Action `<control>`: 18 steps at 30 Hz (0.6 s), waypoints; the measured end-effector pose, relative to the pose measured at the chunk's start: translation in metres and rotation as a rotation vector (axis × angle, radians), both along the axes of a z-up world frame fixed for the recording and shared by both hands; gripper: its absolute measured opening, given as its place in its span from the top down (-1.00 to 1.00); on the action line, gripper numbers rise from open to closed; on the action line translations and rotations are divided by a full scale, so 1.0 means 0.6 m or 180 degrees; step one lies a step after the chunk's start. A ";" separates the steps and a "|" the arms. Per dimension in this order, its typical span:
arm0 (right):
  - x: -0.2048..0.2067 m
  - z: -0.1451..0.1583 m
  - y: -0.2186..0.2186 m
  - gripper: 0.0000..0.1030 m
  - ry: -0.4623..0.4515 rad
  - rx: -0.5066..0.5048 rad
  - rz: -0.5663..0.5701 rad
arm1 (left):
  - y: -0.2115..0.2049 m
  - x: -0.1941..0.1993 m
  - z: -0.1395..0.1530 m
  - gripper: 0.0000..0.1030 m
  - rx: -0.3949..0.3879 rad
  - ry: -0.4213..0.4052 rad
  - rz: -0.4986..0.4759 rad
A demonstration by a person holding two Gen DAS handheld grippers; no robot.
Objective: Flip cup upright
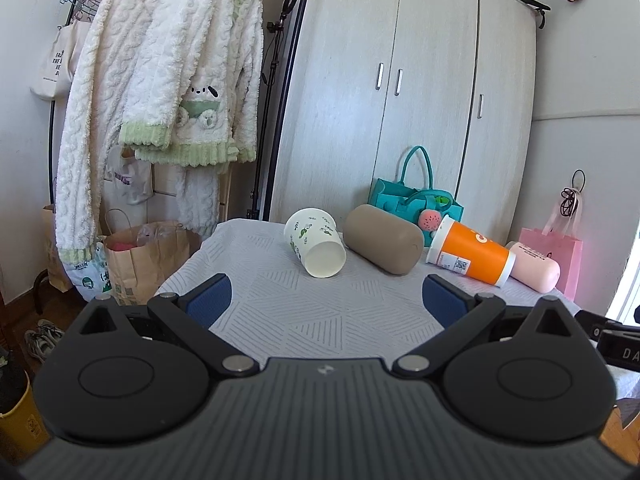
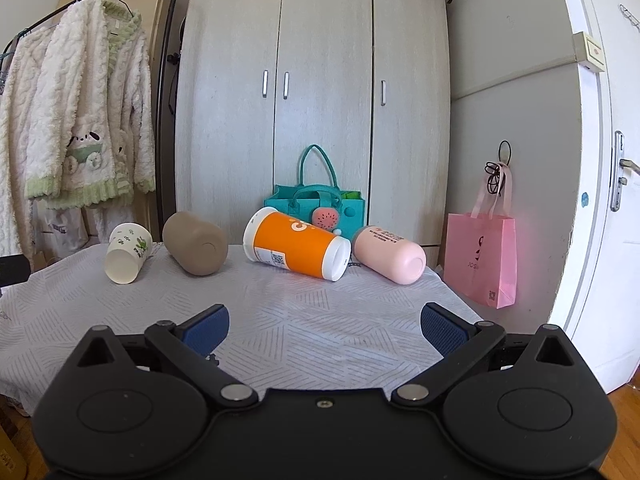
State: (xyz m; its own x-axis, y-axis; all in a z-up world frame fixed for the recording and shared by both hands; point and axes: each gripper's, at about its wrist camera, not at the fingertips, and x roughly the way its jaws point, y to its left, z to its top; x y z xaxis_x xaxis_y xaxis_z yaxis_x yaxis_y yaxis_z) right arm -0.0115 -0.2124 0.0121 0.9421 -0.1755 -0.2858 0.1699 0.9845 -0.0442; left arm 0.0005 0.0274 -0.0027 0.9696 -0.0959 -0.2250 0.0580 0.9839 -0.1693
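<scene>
Several cups lie on their sides on a table with a grey patterned cloth [image 1: 320, 312]. From left: a white paper cup with green prints [image 1: 316, 242] [image 2: 127, 253], mouth toward me; a tan cup [image 1: 383, 245] [image 2: 195, 243]; an orange cup with white ends [image 1: 472, 256] [image 2: 298, 249]; a pink cup [image 1: 534, 266] [image 2: 390, 254]. My left gripper [image 1: 326, 300] is open and empty, near the front of the table, facing the white and tan cups. My right gripper [image 2: 324, 328] is open and empty, short of the orange cup.
A teal handbag [image 2: 316, 204] stands behind the cups against a wardrobe [image 2: 316, 92]. A pink paper bag [image 2: 480, 264] hangs at the right wall by a door. A clothes rack with fleecy pyjamas [image 1: 168, 80] and paper bags [image 1: 148, 256] stands left of the table.
</scene>
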 end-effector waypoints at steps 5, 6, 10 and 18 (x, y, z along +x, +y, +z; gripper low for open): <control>-0.004 0.004 -0.001 -1.00 -0.0020 0.0000 -0.0008 | 0.001 -0.002 0.001 -1.00 0.0011 -0.0029 -0.0002; -0.004 0.004 -0.001 -1.00 -0.0025 -0.0003 -0.0010 | 0.001 -0.004 0.001 -1.00 0.0014 -0.0036 -0.0001; -0.005 0.005 -0.002 -1.00 -0.0031 -0.0009 -0.0010 | -0.002 -0.007 0.000 -1.00 0.0043 -0.0059 0.0008; -0.008 0.004 -0.001 -1.00 -0.0027 0.0000 0.0009 | -0.004 -0.011 0.000 -1.00 0.0092 -0.0074 0.0040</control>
